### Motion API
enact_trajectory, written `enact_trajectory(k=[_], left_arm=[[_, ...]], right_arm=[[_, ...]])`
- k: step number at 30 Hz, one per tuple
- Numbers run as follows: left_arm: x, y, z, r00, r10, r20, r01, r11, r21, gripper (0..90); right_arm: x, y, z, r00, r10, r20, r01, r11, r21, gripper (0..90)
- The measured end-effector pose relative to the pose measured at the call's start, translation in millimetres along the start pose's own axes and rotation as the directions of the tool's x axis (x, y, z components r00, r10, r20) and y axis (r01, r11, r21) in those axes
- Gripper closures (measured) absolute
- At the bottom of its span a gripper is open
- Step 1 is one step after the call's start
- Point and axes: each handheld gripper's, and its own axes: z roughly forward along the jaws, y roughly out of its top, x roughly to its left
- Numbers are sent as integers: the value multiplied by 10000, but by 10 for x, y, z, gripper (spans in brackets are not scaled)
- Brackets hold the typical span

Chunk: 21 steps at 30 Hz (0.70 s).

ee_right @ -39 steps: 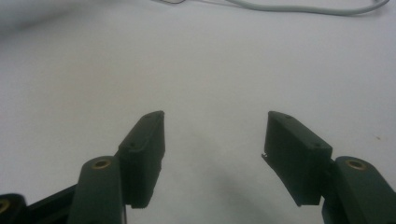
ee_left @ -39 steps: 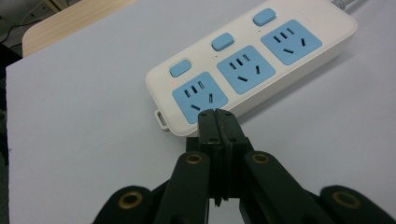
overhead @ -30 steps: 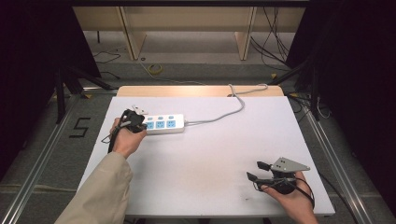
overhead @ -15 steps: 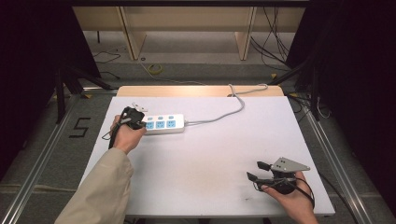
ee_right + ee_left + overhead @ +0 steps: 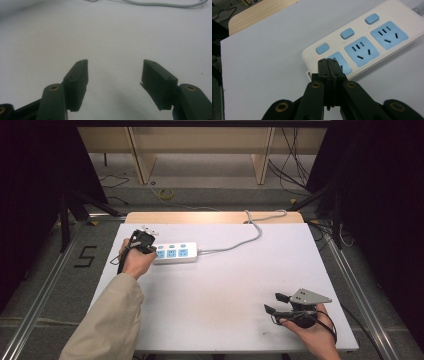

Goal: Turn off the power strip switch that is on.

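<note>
White desk (image 5: 225, 285) takes up most of the high view, with a power strip (image 5: 174, 253) lying near its far left part and a grey cord (image 5: 240, 242) running from the strip's right end toward the far edge. At the strip's left end the left gripper (image 5: 148, 249) is held by a hand in a beige sleeve (image 5: 107, 320); from up here its jaws are too small to read. Near the front right corner the right gripper (image 5: 276, 303) rests low over bare desk, well apart from the strip, with its grey plate on top.

From the left gripper view the detail comes clear: the left gripper (image 5: 328, 65) is clenched, jaws pressed together with nothing between them, and their tips sit over the end socket of the strip (image 5: 362, 45), beside the first of three blue buttons (image 5: 322, 48). Whether the tips touch the socket face I cannot tell. A wooden edge (image 5: 259, 12) shows behind the desk.

From the right gripper view the right gripper (image 5: 115, 72) is released, jaws wide apart over blank desk (image 5: 110, 32), with a stretch of cord (image 5: 160, 3) at the top.
</note>
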Motion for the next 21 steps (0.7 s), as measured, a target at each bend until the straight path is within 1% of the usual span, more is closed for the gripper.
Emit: enact_trajectory(k=[3, 7, 10, 21], left_arm=[[8, 18, 23, 10000, 20, -31, -20, 10000, 18, 898], [24, 6, 78, 10000, 8, 11, -9, 9999, 167, 898], [32, 12, 98, 10000, -41, -3, 41, 9999, 107, 897], [49, 53, 173, 9999, 78, -68, -76, 9996, 280, 897]], right_arm=[[0, -1, 3, 10000, -1, -2, 1, 10000, -9, 391], [0, -2, 3, 10000, -12, -6, 12, 10000, -6, 391], [0, -2, 3, 10000, 1, -5, -1, 10000, 4, 391], [2, -2, 9, 10000, -9, -17, 10, 10000, 39, 391]])
